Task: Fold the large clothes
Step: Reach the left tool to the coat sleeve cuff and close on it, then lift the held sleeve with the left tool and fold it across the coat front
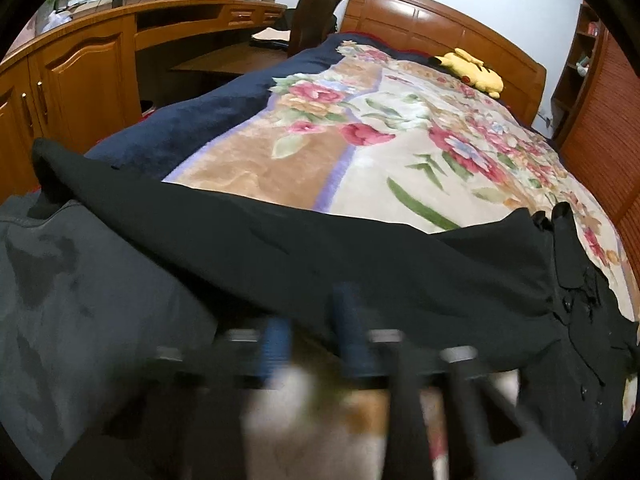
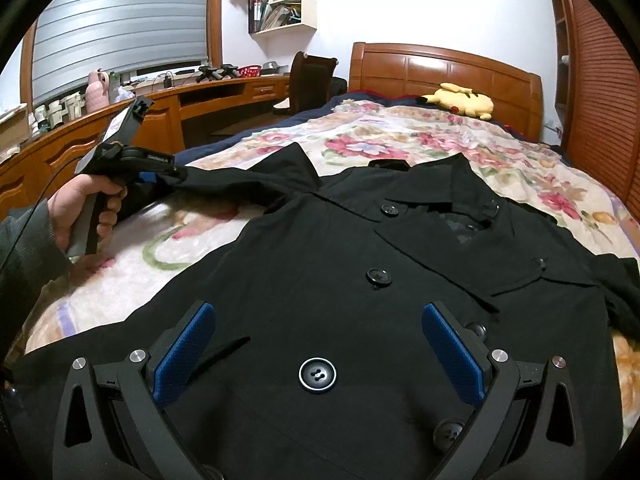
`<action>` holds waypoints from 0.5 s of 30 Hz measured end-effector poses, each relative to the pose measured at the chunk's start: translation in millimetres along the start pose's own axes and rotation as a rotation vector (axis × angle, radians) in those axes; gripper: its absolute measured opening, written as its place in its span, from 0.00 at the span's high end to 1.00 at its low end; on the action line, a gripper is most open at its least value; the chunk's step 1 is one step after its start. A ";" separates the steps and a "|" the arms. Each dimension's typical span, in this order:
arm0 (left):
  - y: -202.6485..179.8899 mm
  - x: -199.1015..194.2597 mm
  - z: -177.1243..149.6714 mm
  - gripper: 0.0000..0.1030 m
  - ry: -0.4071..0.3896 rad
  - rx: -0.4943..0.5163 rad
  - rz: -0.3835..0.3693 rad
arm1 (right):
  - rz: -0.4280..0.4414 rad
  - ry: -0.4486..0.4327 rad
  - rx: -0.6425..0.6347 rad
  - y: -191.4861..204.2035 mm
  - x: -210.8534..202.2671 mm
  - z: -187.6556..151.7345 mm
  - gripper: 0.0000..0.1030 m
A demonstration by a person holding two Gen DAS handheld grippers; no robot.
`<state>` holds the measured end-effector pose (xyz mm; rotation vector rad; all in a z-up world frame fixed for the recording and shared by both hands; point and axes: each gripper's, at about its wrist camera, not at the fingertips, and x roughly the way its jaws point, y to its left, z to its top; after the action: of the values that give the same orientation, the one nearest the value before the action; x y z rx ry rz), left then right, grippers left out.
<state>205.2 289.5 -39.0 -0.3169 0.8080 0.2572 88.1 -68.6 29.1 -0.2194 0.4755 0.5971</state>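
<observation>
A black buttoned coat lies front-up on the floral bed blanket, collar toward the headboard. My right gripper is open and empty just above the coat's front, fingers either side of a button. My left gripper is at the left, shut on the coat's left sleeve and holding it lifted off the blanket. In the left wrist view the gripper is blurred, with the black sleeve draped across its blue fingertips.
A yellow plush toy lies by the wooden headboard. A wooden desk and cabinets run along the left, with a chair at the bed's far corner. A slatted wooden wardrobe stands at the right.
</observation>
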 end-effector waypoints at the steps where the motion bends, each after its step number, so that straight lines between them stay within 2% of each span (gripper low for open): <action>1: -3.2 1.6 0.6 0.94 0.007 0.016 0.008 | 0.001 0.000 0.001 0.1 -0.4 -0.2 0.00; 6: -31.3 -26.8 2.8 0.97 -0.066 0.106 0.016 | 0.005 -0.003 0.007 -0.5 -2.6 -0.1 0.00; 10: -68.6 -65.5 2.7 0.97 -0.115 0.187 -0.031 | 0.022 -0.022 0.028 -6.5 -10.8 3.6 0.00; 15: -121.6 -113.9 -10.0 0.97 -0.165 0.318 -0.093 | -0.026 -0.077 0.056 -23.2 -34.6 6.6 0.00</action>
<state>164.6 161.8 60.6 -0.0330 0.6568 0.0643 79.1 -102.0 53.2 -0.1487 0.4133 0.5638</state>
